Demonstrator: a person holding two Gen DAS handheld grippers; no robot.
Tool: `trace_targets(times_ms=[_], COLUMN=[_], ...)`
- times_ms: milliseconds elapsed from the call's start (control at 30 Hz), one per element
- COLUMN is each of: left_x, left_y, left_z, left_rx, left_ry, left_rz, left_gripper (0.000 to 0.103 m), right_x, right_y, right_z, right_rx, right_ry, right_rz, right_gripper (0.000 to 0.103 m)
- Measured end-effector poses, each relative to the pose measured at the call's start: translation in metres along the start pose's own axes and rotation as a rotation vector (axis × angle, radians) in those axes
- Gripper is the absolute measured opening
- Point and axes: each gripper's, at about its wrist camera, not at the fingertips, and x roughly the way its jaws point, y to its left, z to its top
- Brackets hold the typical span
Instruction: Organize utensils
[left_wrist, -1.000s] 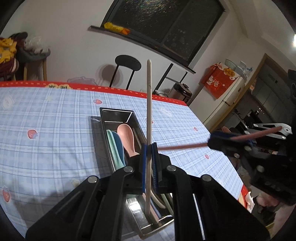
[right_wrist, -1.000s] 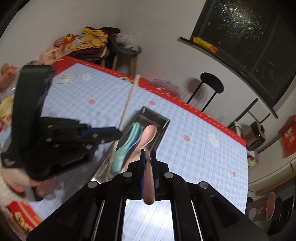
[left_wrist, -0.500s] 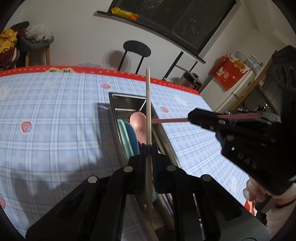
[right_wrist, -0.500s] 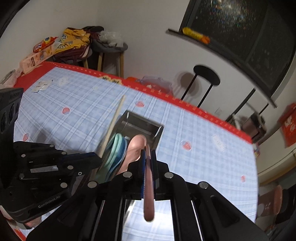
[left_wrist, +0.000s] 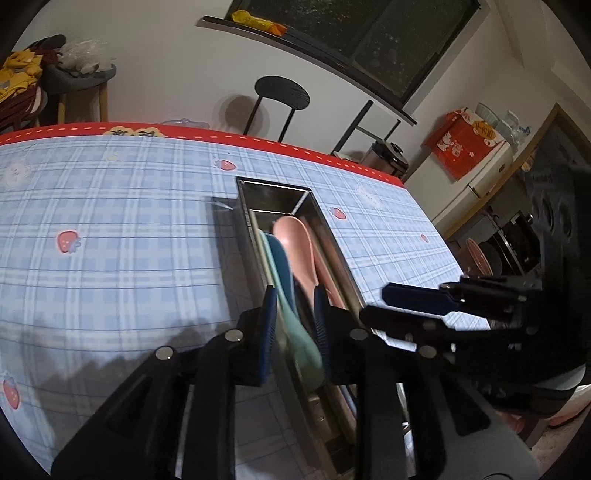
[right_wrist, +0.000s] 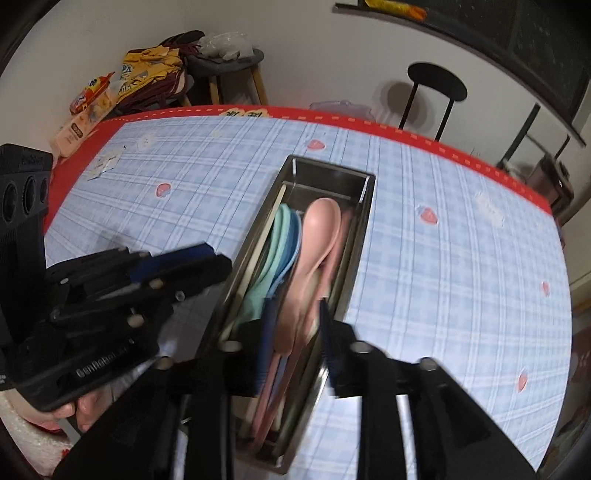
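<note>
I have let go both chopsticks; my left gripper (left_wrist: 295, 314) and right gripper (right_wrist: 293, 328) now stand wide, empty, over the metal tray (right_wrist: 364, 206) at frame centre.

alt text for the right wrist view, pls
The open right gripper hovers empty over a long stainless-steel tray holding a pink spoon, teal and blue spoons and a pale chopstick. The left gripper, also open, sits beside the tray on a blue plaid tablecloth.

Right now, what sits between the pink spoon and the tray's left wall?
In the right wrist view, the blue and green spoons and a pale chopstick lie between the pink spoon and the metal tray's left wall.
</note>
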Motion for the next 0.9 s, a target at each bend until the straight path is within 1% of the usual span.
trace_targets(times_ms=[67, 133, 167, 233, 267, 300, 333, 367, 400, 433, 467, 533, 667, 767, 900], left_x=[-0.007, -0.016, -0.021, -0.033, -0.04, -0.046, -0.053, -0.063, -0.071, -0.081, -0.09, -0.11, -0.144, -0.171, -0.203], left_y=[0.003, 0.005, 0.005, 0.005, 0.005, 0.004, 0.004, 0.003, 0.002, 0.0, -0.001, -0.006, -0.015, -0.023, -0.034], left_z=[0.0, 0.0, -0.001, -0.001, -0.001, -0.002, -0.002, -0.002, -0.003, -0.005, -0.007, -0.011, -0.022, -0.034, -0.052], left_rx=[-0.003, -0.001, 0.001, 0.008, 0.015, 0.02, 0.027, 0.039, 0.05, 0.063, 0.075, 0.11, 0.175, 0.22, 0.28], left_ry=[-0.005, -0.013, -0.02, -0.033, -0.043, -0.051, -0.06, -0.074, -0.087, -0.104, -0.116, -0.144, -0.189, -0.223, -0.268], left_rz=[0.007, 0.017, 0.023, 0.033, 0.04, 0.045, 0.051, 0.061, 0.069, 0.081, 0.089, 0.118, 0.179, 0.213, 0.251], left_gripper=[0.027, 0.034, 0.036, 0.045, 0.048, 0.053, 0.06, 0.064, 0.073, 0.082, 0.085, 0.093, 0.097, 0.097, 0.097], right_x=[-0.006, -0.012, -0.019, -0.029, -0.036, -0.041, -0.047, -0.053, -0.06, -0.067, -0.075, -0.085, -0.111, -0.131, -0.16], right_y=[0.005, 0.008, 0.01, 0.011, 0.014, 0.015, 0.016, 0.018, 0.021, 0.022, 0.024, 0.027, 0.038, 0.051, 0.068], right_z=[-0.002, -0.003, -0.004, -0.006, -0.008, -0.01, -0.012, -0.014, -0.017, -0.021, -0.025, -0.031, -0.049, -0.067, -0.094], right_rx=[-0.013, -0.016, -0.019, -0.03, -0.04, -0.045, -0.049, -0.052, -0.054, -0.053, -0.05, -0.044, -0.037, -0.056, -0.064], right_ry=[-0.006, -0.013, -0.022, -0.033, -0.044, -0.052, -0.06, -0.067, -0.075, -0.084, -0.097, -0.118, -0.187, -0.27, -0.403], right_rz=[-0.018, -0.023, -0.03, -0.042, -0.057, -0.066, -0.076, -0.08, -0.08, -0.082, -0.081, -0.077, -0.076, -0.09, -0.105], right_gripper=[0.045, 0.053, 0.059, 0.067, 0.073, 0.078, 0.081, 0.085, 0.09, 0.092, 0.096, 0.097, 0.097, 0.097, 0.097])
